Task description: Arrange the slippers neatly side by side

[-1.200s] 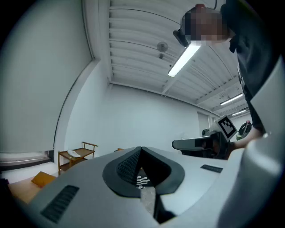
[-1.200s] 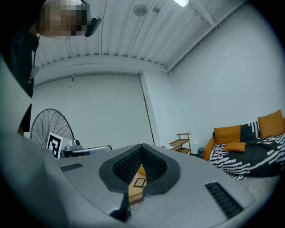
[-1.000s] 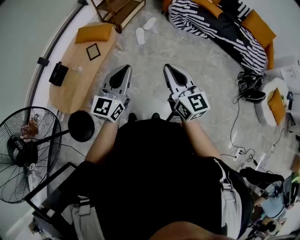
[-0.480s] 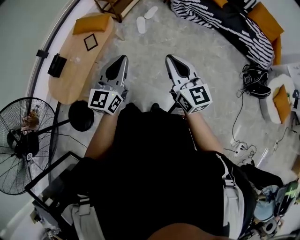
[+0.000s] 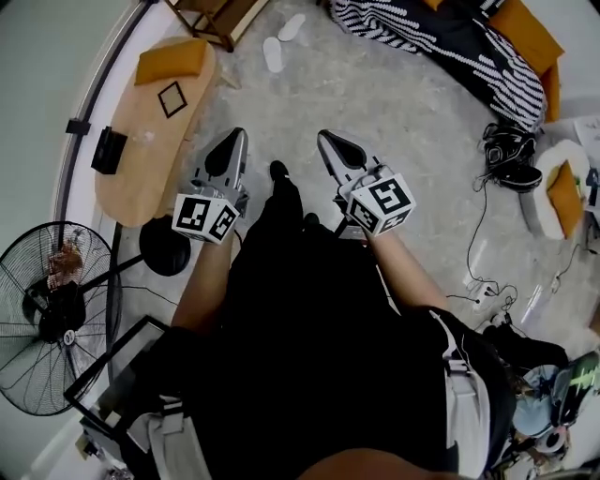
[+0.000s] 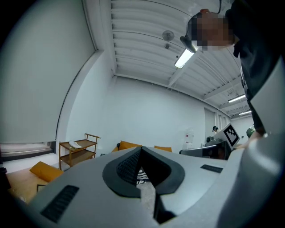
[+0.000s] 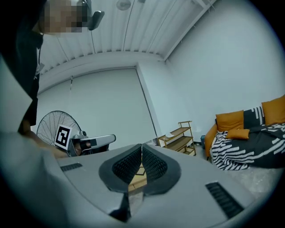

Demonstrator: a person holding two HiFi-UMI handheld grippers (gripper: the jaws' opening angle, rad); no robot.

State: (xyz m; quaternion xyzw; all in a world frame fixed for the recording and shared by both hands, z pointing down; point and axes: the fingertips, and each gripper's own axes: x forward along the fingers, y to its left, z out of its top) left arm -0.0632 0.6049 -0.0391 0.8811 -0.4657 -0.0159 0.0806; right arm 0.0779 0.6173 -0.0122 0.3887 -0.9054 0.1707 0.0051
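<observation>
Two white slippers lie apart on the grey floor far ahead in the head view, one (image 5: 273, 54) pointing along the floor, the other (image 5: 292, 26) angled behind it. My left gripper (image 5: 232, 141) and right gripper (image 5: 330, 142) are held side by side at waist height, well short of the slippers. Both are shut with nothing between the jaws. In the left gripper view the jaws (image 6: 140, 149) meet at the tip. The right gripper (image 7: 141, 147) shows the same in its own view. A black shoe (image 5: 278, 172) steps out between the grippers.
A low wooden table (image 5: 150, 141) with an orange cushion (image 5: 171, 61) stands at the left, and a wooden shelf cart (image 5: 220, 14) beyond it. A floor fan (image 5: 52, 319) is at the near left. A sofa with a striped blanket (image 5: 441, 47) is at the far right, with cables (image 5: 483, 281) on the floor.
The person has walked forward and a leg has swung out between the grippers. Both grippers stay shut and level, and the left one sits slightly lower in the picture.
</observation>
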